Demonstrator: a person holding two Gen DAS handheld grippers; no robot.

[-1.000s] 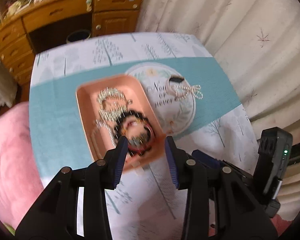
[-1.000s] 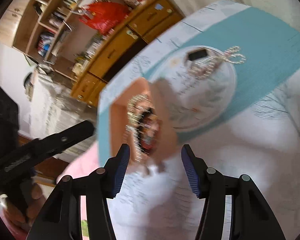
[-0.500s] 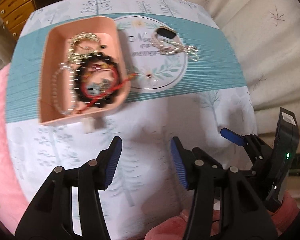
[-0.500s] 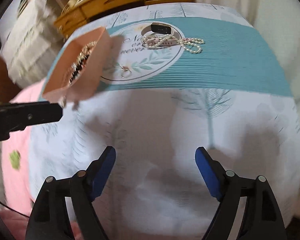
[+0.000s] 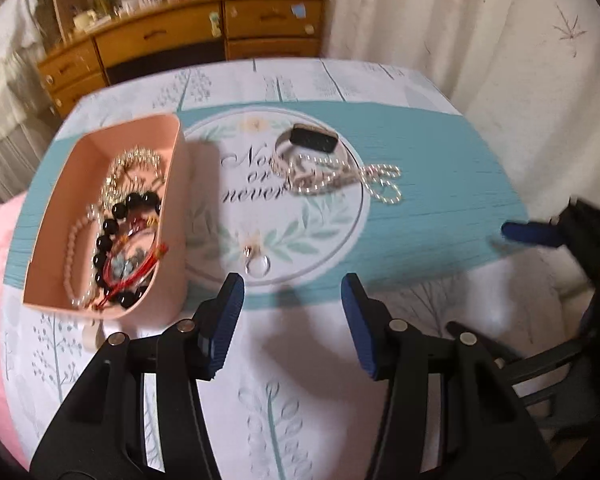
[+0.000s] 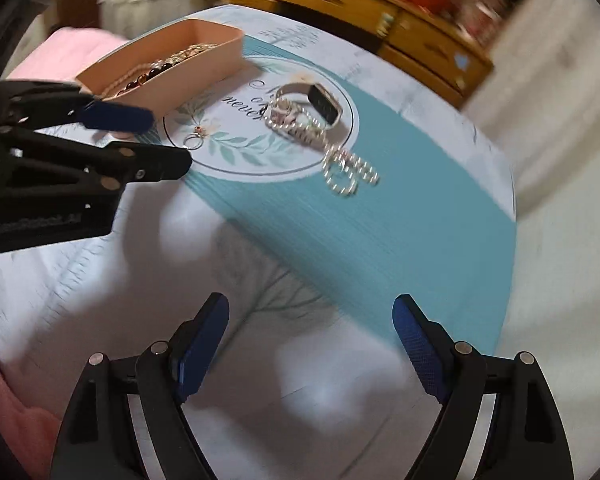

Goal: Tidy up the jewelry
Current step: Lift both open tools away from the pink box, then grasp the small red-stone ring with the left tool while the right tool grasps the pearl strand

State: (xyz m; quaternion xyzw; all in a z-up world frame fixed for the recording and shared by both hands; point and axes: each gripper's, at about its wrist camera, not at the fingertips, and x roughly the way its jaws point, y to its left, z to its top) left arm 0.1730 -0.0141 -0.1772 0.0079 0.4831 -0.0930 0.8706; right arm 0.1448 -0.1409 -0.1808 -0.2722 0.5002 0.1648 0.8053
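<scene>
In the left wrist view, a pink tray (image 5: 172, 184) sat on the left of the table (image 5: 300, 420), on a teal band of the printed cloth. It held a black bead bracelet (image 5: 112, 240), a red cord bracelet (image 5: 140, 268), a pale pink bead strand (image 5: 74, 240) and a gold chain (image 5: 136, 160), all tangled together. To its right, on the cloth's round white medallion, lay a smartwatch (image 5: 314, 140) with a silver bead chain (image 5: 364, 184) draped from it onto the teal. A small ring (image 5: 258, 266) lay at the medallion's near edge, just beyond the fingertips. A wooden dresser (image 5: 188, 40) stood behind the table, and a curtain (image 5: 480, 40) hung at right. The left gripper (image 5: 292, 300) pointed down over the white part of the cloth, its jaws partly spread with nothing between them. They had been opening within the last second. The right gripper (image 5: 532, 234) showed at the right edge, one blue pad over the teal.

In the right wrist view, the tray (image 6: 204, 68) stood at upper left, partly blocked by the left gripper (image 6: 148, 140), which reached in from the left beside the ring (image 6: 192, 142). The smartwatch (image 6: 324, 102) and bead chain (image 6: 340, 168) lay mid-table, unobstructed. The right gripper (image 6: 312, 340) hung tilted down over bare cloth, jaws wide apart and empty, having just been opening. Pink bedding (image 6: 56, 52) showed beyond the tray.
</scene>
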